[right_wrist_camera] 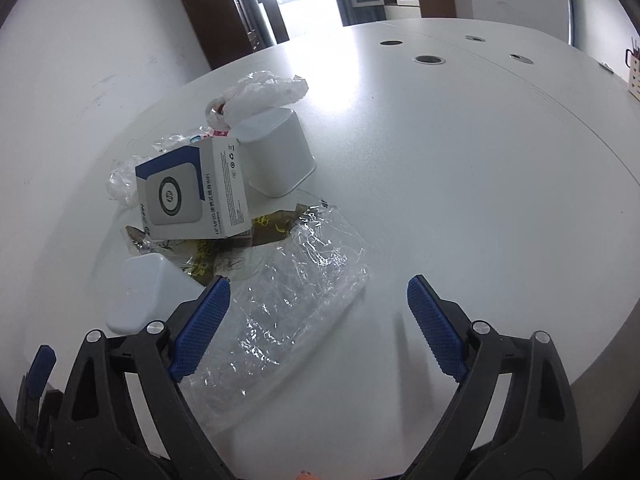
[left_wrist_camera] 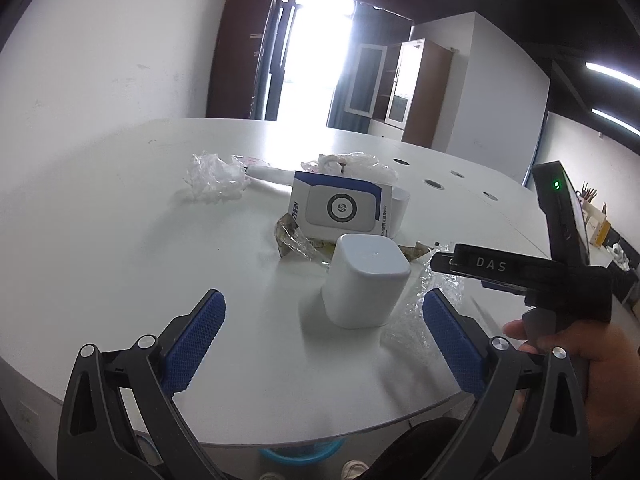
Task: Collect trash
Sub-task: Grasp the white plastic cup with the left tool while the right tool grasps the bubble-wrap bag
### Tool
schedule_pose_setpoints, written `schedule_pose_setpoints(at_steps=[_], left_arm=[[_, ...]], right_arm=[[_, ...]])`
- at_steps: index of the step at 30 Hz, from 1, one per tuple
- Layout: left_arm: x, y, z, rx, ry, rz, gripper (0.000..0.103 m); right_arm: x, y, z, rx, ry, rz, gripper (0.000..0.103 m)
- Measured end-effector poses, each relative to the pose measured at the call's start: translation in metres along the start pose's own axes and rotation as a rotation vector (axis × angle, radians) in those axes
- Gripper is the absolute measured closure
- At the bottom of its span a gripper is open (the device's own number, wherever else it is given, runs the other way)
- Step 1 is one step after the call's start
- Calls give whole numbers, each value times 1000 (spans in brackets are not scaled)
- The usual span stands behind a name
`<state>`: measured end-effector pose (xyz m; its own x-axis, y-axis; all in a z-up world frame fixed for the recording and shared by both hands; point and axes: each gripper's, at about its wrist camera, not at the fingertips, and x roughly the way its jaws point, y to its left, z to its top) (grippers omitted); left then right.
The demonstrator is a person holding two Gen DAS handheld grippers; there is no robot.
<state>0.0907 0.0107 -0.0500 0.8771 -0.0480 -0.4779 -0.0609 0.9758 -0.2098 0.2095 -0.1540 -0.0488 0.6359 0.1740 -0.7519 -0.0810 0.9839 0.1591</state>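
Both the left gripper (left_wrist_camera: 324, 340) and right gripper (right_wrist_camera: 318, 328) are spread wide, holding nothing. The clear wrapper (right_wrist_camera: 288, 312) lies flat on the table (right_wrist_camera: 480, 160) under the right one, so I'd dip low and pinch its crinkled edge.

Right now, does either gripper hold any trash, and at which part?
Nothing is held. The left gripper and the right gripper are both open, above the table.
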Motion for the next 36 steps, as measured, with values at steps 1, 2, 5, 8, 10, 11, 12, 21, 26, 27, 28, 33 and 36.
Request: schedule_pose_setpoints(at_steps=[1,2,5,8,10,11,12,21,26,27,28,33,36], left_arm=[[1,2,-2,-13,2,-13,6],[3,2,-4,-21,6,-20,6],[9,4,-6,-29,19,-16,6],[7,6,-6,-26,8,-18,6],[6,9,-5,-45,9,-23,6],[6,10,-5,-57,14,-32,6],[7,10,-5,-63,18,-38,6],[23,-20,-13,19,54,20,6],[43,-37,7,55,107,54,6],[49,-39,11,58,130,58,6],[54,-40,15,54,141,55,7],[78,-48,25,57,186,64,15],[90,-52,26,57,215,78,31]], right_arm=[[5,2,1,-7,10,-2,19],[9,5,1,-18,18,-9,20],[15,9,-1,-37,31,-16,25],[13,6,-2,-51,34,-2,31],[9,2,-3,-64,31,-1,35],[7,-2,-4,-65,31,4,36],[5,-5,-5,-66,31,9,37],[-9,-35,-12,-96,19,61,44],[-15,-46,-16,-113,13,90,48],[-17,-49,-17,-116,10,92,48],[-18,-52,-17,-114,9,97,49],[-24,-69,-20,-98,-4,117,52],[-29,-71,-24,-118,-10,125,54]])
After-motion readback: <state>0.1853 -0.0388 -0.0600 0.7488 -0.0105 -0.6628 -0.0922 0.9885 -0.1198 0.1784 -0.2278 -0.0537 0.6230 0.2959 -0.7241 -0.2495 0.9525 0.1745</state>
